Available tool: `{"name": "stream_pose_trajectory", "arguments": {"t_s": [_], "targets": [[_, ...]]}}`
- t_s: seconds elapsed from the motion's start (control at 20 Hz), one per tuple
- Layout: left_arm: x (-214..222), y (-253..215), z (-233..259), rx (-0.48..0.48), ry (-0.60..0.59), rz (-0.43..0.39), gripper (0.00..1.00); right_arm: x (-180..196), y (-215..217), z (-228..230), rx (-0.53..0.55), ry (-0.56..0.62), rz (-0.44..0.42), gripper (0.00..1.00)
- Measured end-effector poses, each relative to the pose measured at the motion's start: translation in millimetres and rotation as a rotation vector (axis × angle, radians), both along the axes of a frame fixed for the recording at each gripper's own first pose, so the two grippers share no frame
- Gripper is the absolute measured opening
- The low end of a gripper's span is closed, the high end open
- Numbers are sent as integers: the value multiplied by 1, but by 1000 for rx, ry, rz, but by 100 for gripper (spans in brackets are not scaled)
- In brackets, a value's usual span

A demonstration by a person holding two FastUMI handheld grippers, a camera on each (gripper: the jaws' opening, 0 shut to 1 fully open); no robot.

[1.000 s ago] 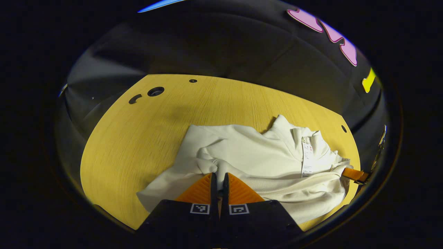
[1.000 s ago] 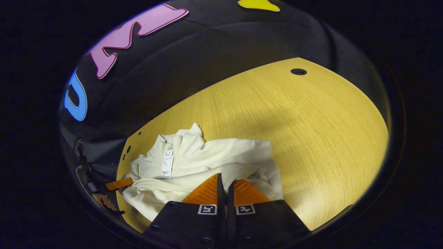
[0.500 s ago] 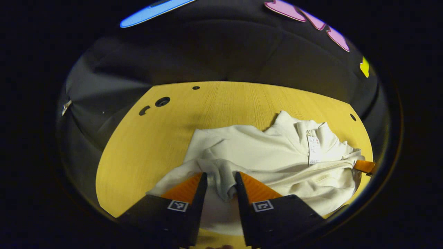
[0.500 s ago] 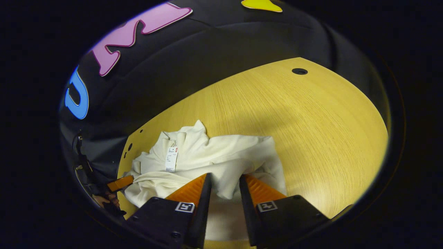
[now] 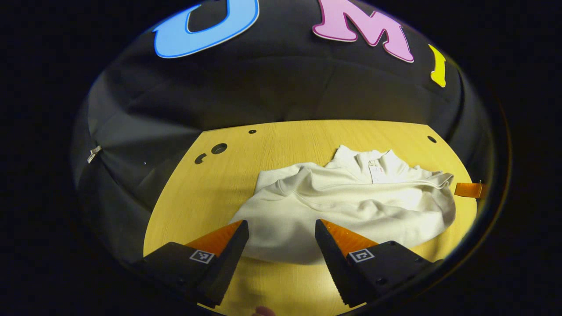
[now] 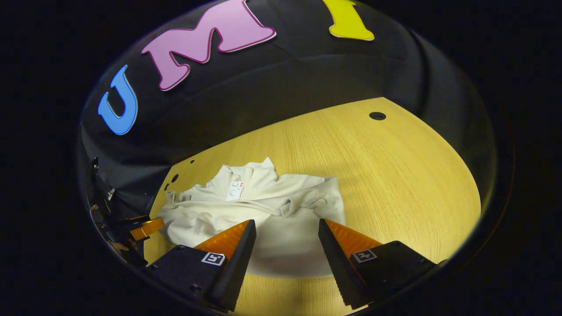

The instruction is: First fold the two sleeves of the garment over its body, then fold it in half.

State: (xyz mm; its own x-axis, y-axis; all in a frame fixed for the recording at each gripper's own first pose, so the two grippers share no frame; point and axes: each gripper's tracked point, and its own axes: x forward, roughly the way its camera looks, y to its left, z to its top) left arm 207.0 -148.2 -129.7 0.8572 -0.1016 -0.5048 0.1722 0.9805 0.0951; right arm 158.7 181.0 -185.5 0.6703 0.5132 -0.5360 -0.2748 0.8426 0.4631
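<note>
Left gripper view. Left gripper [image 5: 281,230] at bottom of view, jaws spread wide, nothing between the fingers [image 5: 219,239]; it hangs above the near edge of the garment [image 5: 351,206], w/o visible contact. Garment: cream, folded into a compact bundle, collar [image 5: 373,160] and small white tag [image 5: 376,172] toward the far side, rounded fold edge toward the camera. It lies on a light wood table [image 5: 197,197] w/ several dark holes [image 5: 218,148] near the far left corner. Tip of the right gripper [image 5: 469,190] shows at the right edge, just beside the garment's right end; its jaw state can't be told.
</note>
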Motion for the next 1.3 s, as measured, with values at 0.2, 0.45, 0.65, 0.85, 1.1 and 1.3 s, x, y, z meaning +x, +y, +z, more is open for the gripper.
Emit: {"name": "stream_pose_trajectory", "arguments": {"t_s": [0.2,0.45,0.65,0.85,1.1,1.3], "targets": [[-38,5,4,-24,-11,-8,95,-30,-8,22,4,-45,12,95],[-94,-1,4,-47,4,-37,95,-72,-10,37,51,-48,13,97],[-132,-4,12,-83,-13,-43,95,-99,-13,45,49,-63,32,98],[-154,-6,3,-88,-4,-56,95,-123,-12,39,5,-49,86,98],[-173,-19,2,-79,-16,-98,97,-130,-6,49,46,-58,77,98],[-181,-27,5,-83,-16,-101,96,-133,-2,53,54,-64,91,98]]}}
